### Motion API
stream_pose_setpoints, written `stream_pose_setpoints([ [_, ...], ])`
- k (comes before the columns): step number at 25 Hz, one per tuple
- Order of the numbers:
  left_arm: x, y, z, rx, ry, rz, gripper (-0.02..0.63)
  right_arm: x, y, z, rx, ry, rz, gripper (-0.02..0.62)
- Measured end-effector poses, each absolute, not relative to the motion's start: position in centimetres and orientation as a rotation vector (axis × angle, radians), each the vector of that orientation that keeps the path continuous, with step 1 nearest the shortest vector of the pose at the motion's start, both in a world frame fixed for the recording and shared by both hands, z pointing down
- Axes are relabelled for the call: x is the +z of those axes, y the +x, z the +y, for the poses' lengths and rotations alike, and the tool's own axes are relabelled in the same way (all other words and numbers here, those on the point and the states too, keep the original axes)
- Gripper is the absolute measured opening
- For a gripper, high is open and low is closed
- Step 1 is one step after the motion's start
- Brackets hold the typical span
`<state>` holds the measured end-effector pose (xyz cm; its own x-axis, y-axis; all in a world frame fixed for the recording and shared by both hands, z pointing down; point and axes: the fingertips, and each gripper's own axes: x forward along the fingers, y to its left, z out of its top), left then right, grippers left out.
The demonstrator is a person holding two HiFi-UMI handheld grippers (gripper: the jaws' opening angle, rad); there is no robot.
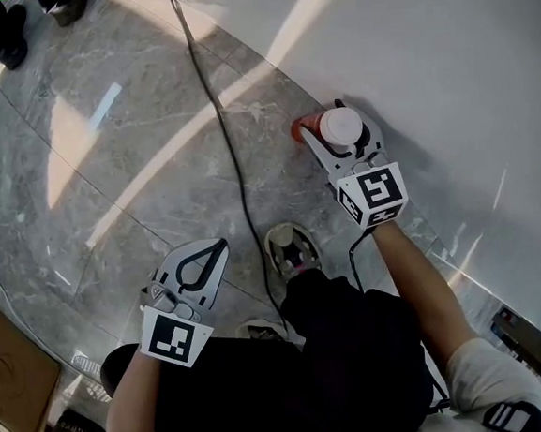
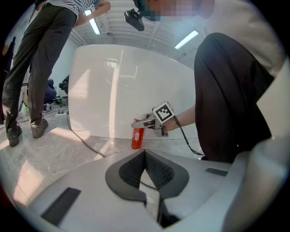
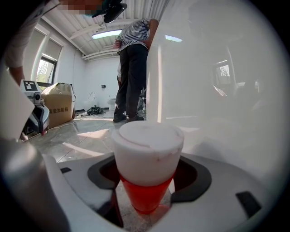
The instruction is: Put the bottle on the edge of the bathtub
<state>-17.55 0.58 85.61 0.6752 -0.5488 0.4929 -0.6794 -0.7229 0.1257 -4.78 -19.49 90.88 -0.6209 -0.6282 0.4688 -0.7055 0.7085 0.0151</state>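
I am holding my right gripper [image 1: 340, 127] with its jaws set around the bottle [image 2: 137, 137], one to each side just under the white cap [image 3: 147, 147], and I cannot make out whether the pads are truly biting on the red body or only flanking it. The bottle is standing upright on the marble floor [image 1: 107, 178], right beside the white outer wall of the bathtub [image 1: 445, 63], so it is not yet on the edge where it belongs. My left gripper [image 1: 219, 247] is hanging clenched and empty, well apart from the bottle, over the floor near my knee. I am judging this to be the grasp before the lift. The risk I am weighing is the grip itself: the jaws are sitting high, near the cap, and if they are gripping too lightly the smooth body may be slipping down through them as I raise it, or swinging below them and knocking the tub wall. The wall is so close that a careless lift could be scraping the bottle against it and tipping it. A black cable [image 1: 226, 139] is running across the floor beside my foot, and catching it as I rise could jerk my arm
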Motion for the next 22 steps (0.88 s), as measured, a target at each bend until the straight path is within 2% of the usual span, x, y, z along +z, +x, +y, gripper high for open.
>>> stream_pose_setpoints([
  [22, 85.9, -16.1, 0.1, 0.617, 2.625, -0.922, 0.011, 91.7, -2.6, -17.4, 0.264, 1.024, -2.422, 0.296],
])
